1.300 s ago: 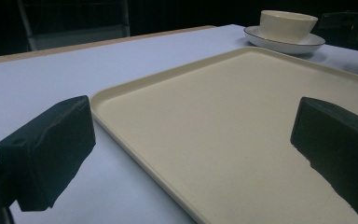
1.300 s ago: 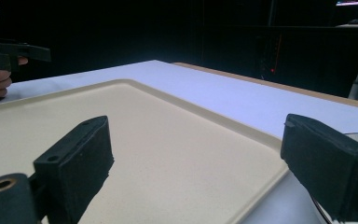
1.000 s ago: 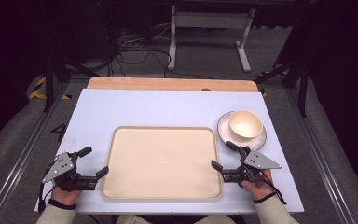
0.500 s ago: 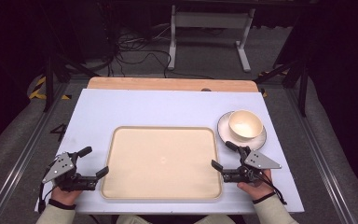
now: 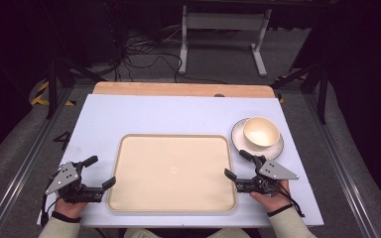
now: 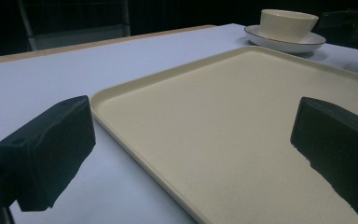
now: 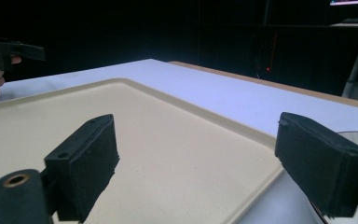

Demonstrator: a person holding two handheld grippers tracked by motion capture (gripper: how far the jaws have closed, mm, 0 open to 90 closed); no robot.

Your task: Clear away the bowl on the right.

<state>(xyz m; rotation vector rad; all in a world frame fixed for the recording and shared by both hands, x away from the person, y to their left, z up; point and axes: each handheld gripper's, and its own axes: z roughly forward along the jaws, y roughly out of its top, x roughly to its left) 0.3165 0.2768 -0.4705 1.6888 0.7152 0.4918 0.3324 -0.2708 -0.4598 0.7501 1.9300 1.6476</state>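
**Both grippers poised at the tray's near corners**

Now, at the near edge of the pale lavender table [image 5: 144,114], two hand-held grippers flank the large cream rectangular plastic tray [image 5: 173,171] with rounded corners. The left gripper [image 5: 99,171] sits at the tray's near-left corner, jaws spread wide and released: one jaw hangs over the bare table just outside the rim, the other reaches over the tray's edge. From the left gripper view, the tray's raised rim [image 6: 135,140] runs right up between the two black jaws, nothing pinched, clear air on both pads.

Over on the other side, the right gripper [image 5: 238,164] mirrors it at the near-right corner. Its jaws have just been closing a touch, yet they stand well apart, unclenched, and the pads press on nothing. In the right gripper view the tray's rim [image 7: 256,135] passes between the jaws, one jaw over the tray floor, the other outside it, over the table.

Just beyond the right gripper's outer jaw stands a cream round ceramic bowl [image 5: 261,133] on a white saucer with a dark rim line [image 5: 278,148], near the tray's far-right corner, apart from the tray. From the left gripper view that bowl [image 6: 288,23] sits far off, beyond the tray's opposite side.

A hand [image 5: 269,199] grips the right gripper from below the tray's near edge.
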